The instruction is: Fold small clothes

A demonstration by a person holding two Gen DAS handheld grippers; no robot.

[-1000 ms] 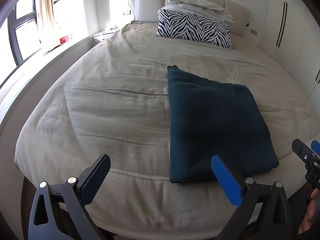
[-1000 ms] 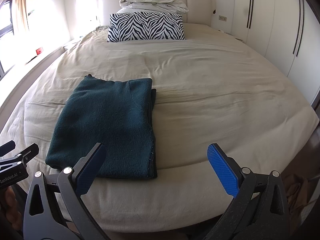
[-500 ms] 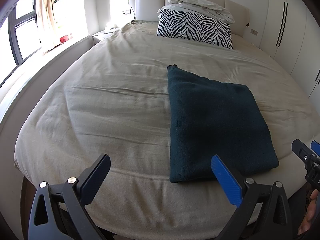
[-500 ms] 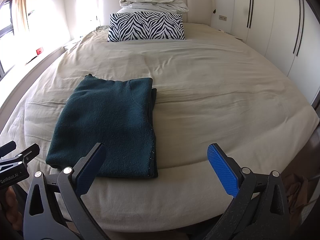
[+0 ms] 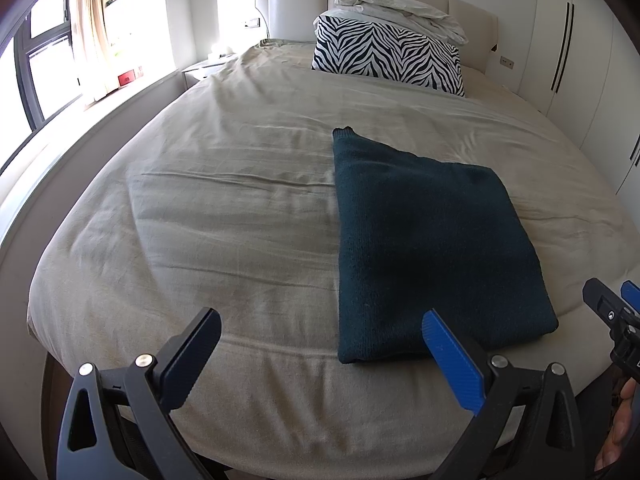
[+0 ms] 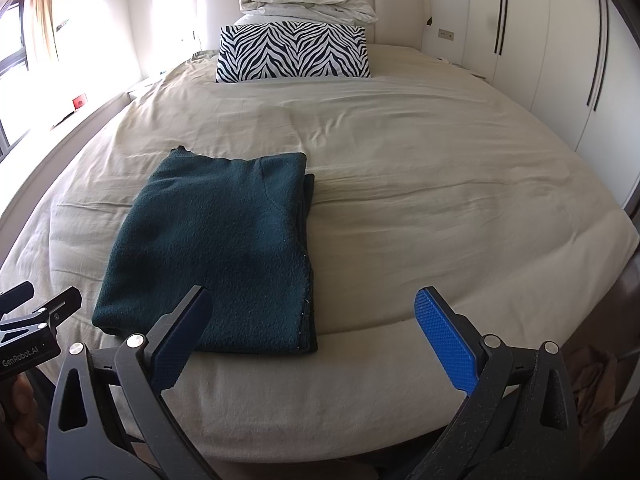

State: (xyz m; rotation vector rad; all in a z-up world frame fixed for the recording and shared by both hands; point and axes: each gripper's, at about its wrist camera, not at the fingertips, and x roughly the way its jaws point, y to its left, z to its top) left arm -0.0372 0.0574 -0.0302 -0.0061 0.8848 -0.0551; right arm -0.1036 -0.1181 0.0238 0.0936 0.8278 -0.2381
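Observation:
A dark green knitted garment (image 5: 428, 248) lies folded into a flat rectangle on the beige bed cover (image 5: 224, 216), near the foot edge. In the right wrist view the same garment (image 6: 224, 248) sits left of centre, its layered edges along the right side. My left gripper (image 5: 320, 344) hovers open over the foot of the bed, its right finger just short of the garment's near edge. My right gripper (image 6: 312, 328) is open too, holding nothing, its left finger over the garment's near edge. Each gripper shows at the edge of the other's view.
A zebra-striped pillow (image 6: 292, 52) and a crumpled white duvet (image 6: 304, 2) lie at the padded headboard. White wardrobes (image 6: 560, 52) line the right wall. A window with a sill (image 5: 60, 92) runs along the left. The bed cover spreads wide on both sides of the garment.

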